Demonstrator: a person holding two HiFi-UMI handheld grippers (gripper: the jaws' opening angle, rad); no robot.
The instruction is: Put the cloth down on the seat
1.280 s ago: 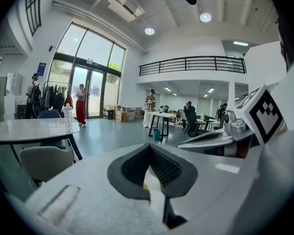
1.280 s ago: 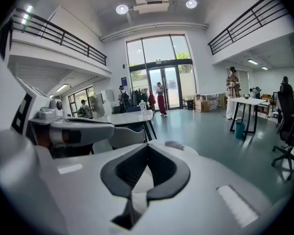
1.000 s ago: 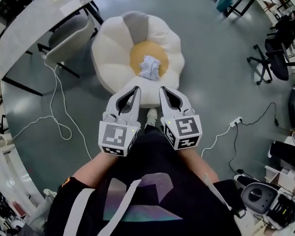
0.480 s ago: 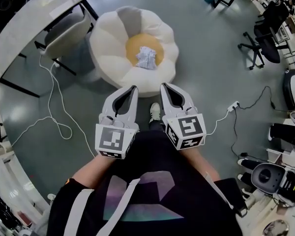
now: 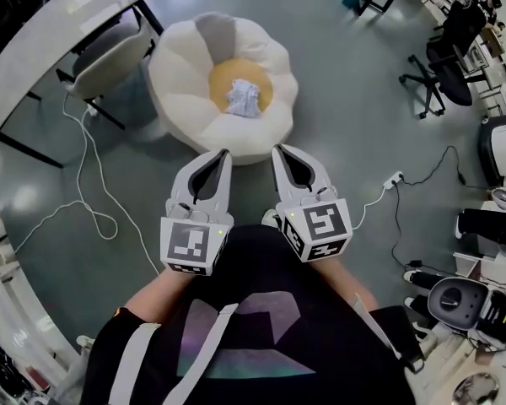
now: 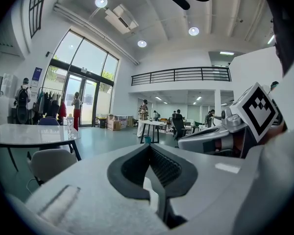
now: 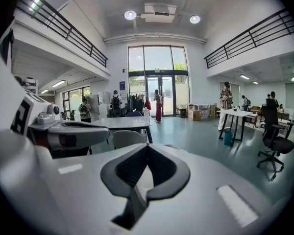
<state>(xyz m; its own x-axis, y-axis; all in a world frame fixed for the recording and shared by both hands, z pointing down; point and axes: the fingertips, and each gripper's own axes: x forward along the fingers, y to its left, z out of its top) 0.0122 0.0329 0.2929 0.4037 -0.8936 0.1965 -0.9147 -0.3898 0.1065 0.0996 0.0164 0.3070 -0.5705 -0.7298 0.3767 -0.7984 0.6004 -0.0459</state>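
Observation:
The cloth (image 5: 243, 98), a crumpled white and pale blue bundle, lies on the orange centre of the cream flower-shaped seat (image 5: 185, 74). No gripper touches it. My left gripper (image 5: 223, 153) and right gripper (image 5: 278, 149) are held side by side near the body, with their tips at the seat's near edge, short of the cloth. Both are shut with nothing between the jaws. In the left gripper view my left gripper (image 6: 149, 147) points level across a large hall, and so does my right gripper (image 7: 146, 146) in the right gripper view. Neither view shows the seat or the cloth.
A white table (image 5: 59, 24) and a grey chair (image 5: 110, 62) stand to the left of the seat. A white cable (image 5: 84, 201) loops over the floor at the left. A power strip (image 5: 394, 178) and cords lie at the right, with black office chairs (image 5: 447, 66) beyond them.
The seat with the cloth has slid up and left in the head view, a little farther from the gripper tips. Both grippers stay shut and side by side.

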